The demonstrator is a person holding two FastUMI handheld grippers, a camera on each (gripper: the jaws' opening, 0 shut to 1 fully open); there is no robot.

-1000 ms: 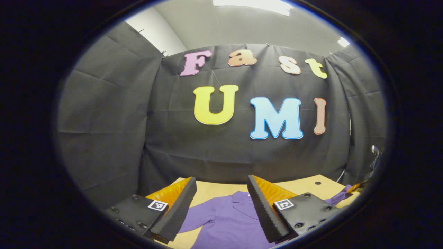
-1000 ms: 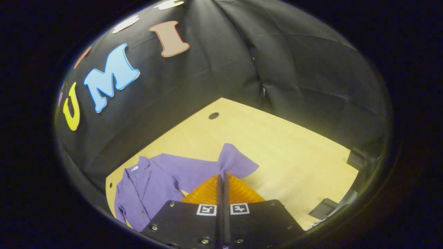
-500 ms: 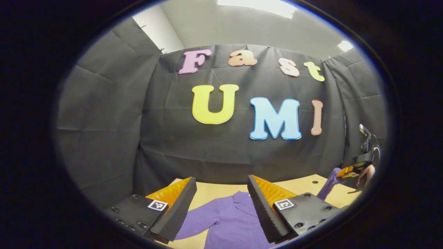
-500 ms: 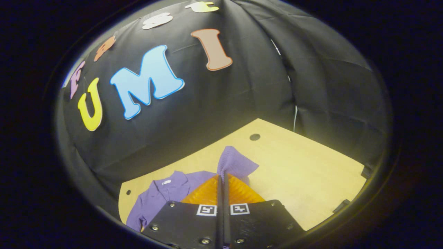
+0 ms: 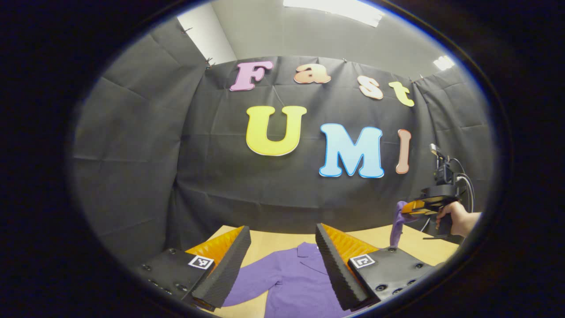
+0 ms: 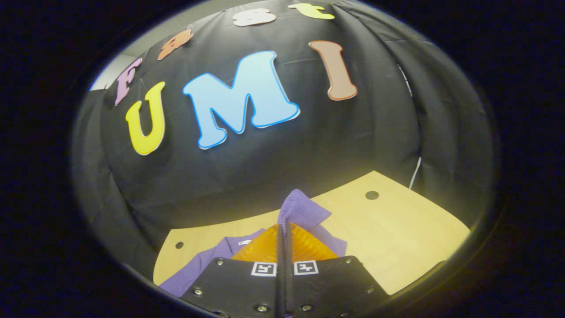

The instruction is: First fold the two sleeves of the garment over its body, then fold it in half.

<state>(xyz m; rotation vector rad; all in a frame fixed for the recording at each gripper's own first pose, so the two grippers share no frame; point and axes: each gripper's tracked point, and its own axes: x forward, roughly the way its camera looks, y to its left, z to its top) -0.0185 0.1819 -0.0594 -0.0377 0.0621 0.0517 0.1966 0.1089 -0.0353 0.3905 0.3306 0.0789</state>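
In the left gripper view, the left gripper (image 5: pixel 278 247) hangs low over the near side of the pale wooden table (image 5: pixel 269 242), its two fingers spread wide apart and touching nothing. Between those fingers lies the purple collared button-up garment (image 5: pixel 295 278), flat on the table with its collar toward the booth's black cloth wall (image 5: pixel 220 176). One sleeve (image 5: pixel 254 282) stretches out flat toward the left finger. Farther right, past the right finger, the other sleeve (image 5: pixel 398 223) rises off the table and hangs almost upright — its cuff end is pinched in the right gripper (image 5: pixel 417 207), which a person's hand (image 5: pixel 454 218) holds well above the tabletop.

In the right gripper view, the right gripper (image 6: pixel 284 229) is clenched, both fingers pressed together on the purple sleeve (image 6: pixel 302 212), whose ribbed cuff fans out just beyond the fingertips. Below and to the left, the garment's collar and body (image 6: pixel 216 260) rest on the table (image 6: pixel 397 238) — partly hidden behind the gripper. A small round hole (image 6: pixel 372 194) sits in the tabletop to the right, near the wall (image 6: pixel 353 145).
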